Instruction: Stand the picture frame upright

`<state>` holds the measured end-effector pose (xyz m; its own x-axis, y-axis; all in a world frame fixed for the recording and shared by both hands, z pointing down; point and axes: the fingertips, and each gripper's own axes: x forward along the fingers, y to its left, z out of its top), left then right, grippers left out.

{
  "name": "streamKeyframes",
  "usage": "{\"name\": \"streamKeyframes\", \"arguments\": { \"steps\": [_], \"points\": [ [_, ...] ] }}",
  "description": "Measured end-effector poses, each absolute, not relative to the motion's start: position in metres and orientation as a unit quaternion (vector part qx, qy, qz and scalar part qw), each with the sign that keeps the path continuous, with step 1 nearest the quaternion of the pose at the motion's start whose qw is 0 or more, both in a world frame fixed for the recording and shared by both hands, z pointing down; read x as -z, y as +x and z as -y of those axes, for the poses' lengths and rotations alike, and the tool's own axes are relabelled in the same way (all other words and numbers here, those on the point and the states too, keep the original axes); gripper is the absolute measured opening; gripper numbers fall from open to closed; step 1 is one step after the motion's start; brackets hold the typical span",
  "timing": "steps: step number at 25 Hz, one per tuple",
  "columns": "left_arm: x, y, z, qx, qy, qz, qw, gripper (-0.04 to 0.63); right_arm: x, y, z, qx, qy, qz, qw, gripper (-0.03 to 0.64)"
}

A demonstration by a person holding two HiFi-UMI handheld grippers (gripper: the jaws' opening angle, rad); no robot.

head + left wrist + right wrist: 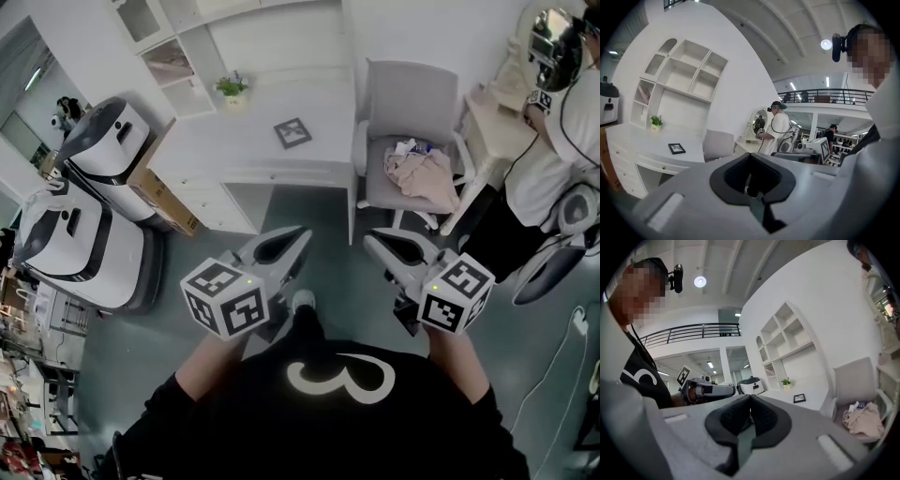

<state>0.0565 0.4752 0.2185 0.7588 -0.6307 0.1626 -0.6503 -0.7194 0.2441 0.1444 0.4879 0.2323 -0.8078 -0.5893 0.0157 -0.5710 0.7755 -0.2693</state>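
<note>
Picture frame (292, 132) noted lying flat, face up, on the white table (216, 145). It is placed right of the table's middle and turned at an angle to the table's front edge. It is not touched by either tool.

Left tool (302, 234): jaws are seen pressed together, with nothing between them. It is held in front of the table, well apart from it, and is pointed towards it.

Right tool (369, 238): jaws are likewise together and empty. It is held off the table's front right corner, well apart from the table (the two tools are side by side and not touching).

Potted plant (231, 87) is recorded at the table's back edge, left of the frame. Open shelves (173, 42) are mounted above the table's back.

Chair (408, 131) is set just beside the table's right end, with a crumpled cloth (422, 176) on its seat. A cardboard box (159, 194) is seen against the table's left end.
</note>
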Motion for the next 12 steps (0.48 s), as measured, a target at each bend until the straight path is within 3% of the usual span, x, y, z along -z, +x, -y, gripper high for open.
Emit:
{"name": "streamKeyframes", "arguments": {
  "steps": [12],
  "points": [
    [-0.272, 0.058, -0.353, -0.055, 0.919, 0.336, 0.201, 0.010, -0.288, 0.155, -0.372, 0.192, -0.340, -0.920, 0.024, -0.003]
  ]
}}
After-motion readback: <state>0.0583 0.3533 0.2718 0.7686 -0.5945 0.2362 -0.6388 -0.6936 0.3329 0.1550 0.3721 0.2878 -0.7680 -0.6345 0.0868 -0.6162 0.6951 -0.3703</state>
